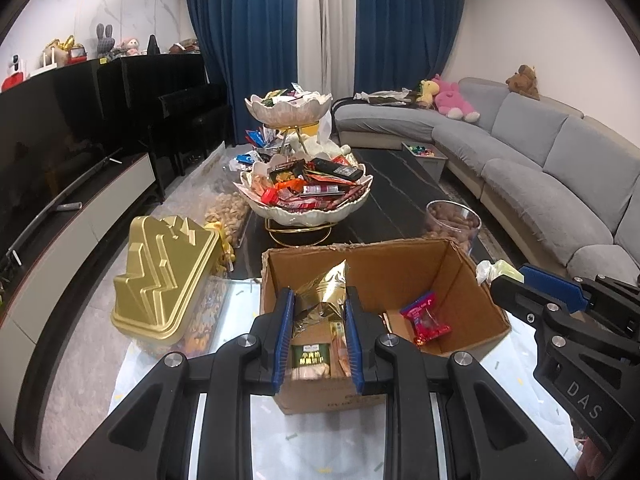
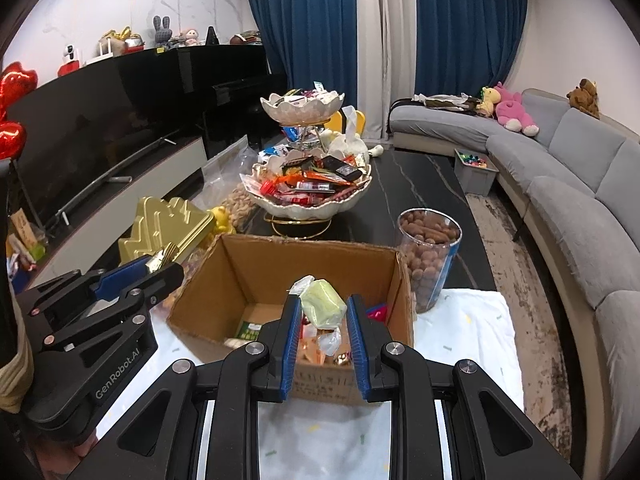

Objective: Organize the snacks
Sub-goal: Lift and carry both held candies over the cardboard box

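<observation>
while both grippers hang over the cardboard box (image 1: 460, 280), left gripper (image 1: 320, 312) fingers clamp an upright gold pouch (image 1: 324, 292), right gripper (image 2: 323, 312) fingers clamp a pale green wrapped snack (image 2: 323, 306), tiered snack bowl (image 1: 308, 212) straight ahead beyond the box, both about equally near.

Open cardboard box (image 2: 320, 264), jar (image 2: 430, 256) beside

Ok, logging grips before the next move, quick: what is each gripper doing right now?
Left gripper: closed on a gold snack pouch.
Right gripper: closed on a pale green wrapped snack.
</observation>
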The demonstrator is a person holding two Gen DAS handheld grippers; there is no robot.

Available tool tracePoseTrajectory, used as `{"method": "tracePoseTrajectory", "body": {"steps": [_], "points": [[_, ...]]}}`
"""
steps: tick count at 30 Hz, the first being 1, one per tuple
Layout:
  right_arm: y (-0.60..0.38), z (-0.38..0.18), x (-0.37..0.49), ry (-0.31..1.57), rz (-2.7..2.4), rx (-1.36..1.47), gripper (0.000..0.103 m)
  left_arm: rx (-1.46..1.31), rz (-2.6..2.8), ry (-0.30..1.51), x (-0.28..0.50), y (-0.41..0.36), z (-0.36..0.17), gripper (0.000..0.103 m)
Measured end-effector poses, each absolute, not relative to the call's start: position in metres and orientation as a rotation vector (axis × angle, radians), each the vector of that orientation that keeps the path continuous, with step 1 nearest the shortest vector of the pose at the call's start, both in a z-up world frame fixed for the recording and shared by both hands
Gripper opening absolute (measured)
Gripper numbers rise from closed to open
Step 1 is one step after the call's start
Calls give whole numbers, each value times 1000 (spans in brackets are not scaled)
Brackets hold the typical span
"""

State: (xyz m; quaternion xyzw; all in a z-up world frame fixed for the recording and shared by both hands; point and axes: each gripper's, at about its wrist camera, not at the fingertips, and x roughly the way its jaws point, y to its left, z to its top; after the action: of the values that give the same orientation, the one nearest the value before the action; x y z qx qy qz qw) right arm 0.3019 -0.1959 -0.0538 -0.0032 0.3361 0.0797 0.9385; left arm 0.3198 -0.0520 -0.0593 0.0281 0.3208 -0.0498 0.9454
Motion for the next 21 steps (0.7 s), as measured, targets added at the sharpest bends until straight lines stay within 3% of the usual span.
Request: {"method": "tracePoseTrajectory", "body": {"steps": [21], "points": [[-194,-80,364,746,128,1,25,68,-111,707,384,-52,-87,26]]}}
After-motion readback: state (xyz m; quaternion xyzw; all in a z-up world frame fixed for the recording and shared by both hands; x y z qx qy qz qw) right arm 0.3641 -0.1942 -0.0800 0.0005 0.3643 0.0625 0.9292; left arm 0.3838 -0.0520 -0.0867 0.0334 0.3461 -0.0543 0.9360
